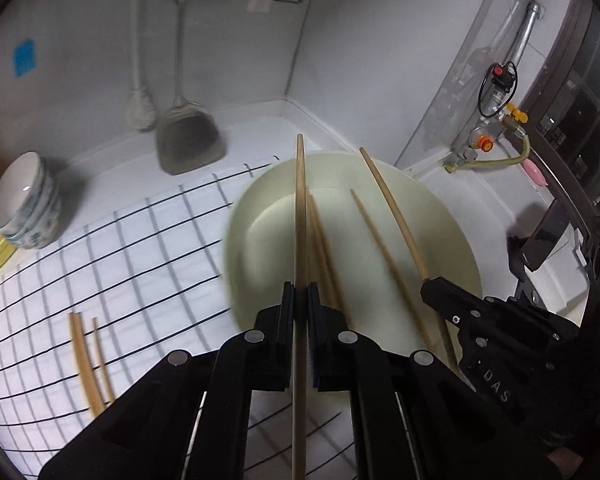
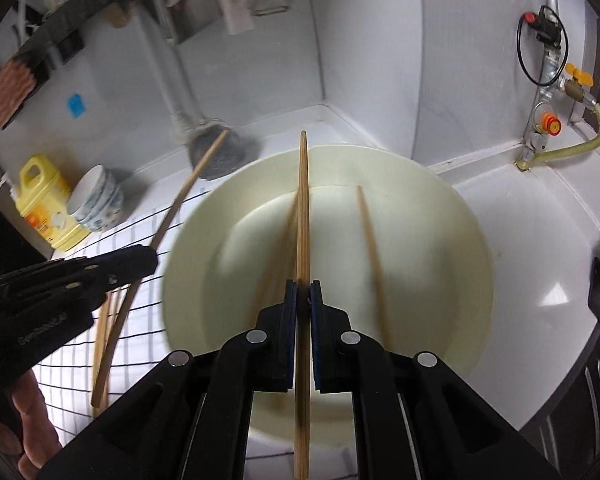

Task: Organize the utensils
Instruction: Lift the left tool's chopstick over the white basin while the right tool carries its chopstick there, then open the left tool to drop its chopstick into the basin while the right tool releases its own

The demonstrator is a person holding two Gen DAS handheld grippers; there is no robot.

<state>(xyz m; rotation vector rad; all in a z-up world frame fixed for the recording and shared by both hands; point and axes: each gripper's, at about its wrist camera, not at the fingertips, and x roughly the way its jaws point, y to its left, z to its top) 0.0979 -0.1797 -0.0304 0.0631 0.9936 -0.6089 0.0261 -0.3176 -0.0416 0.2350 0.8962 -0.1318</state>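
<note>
In the left wrist view my left gripper is shut on a wooden chopstick that points up over a cream plate. Other chopsticks lie in the plate, blurred. My right gripper comes in from the right, shut on a second chopstick. In the right wrist view the right gripper grips its chopstick above the same plate, where one chopstick rests. My left gripper is at the left with its chopstick.
Two chopsticks lie on the checked cloth. A stack of bowls and a yellow bottle stand at the far left. A metal spatula hangs on the wall. A gas valve and hose sit at the right corner.
</note>
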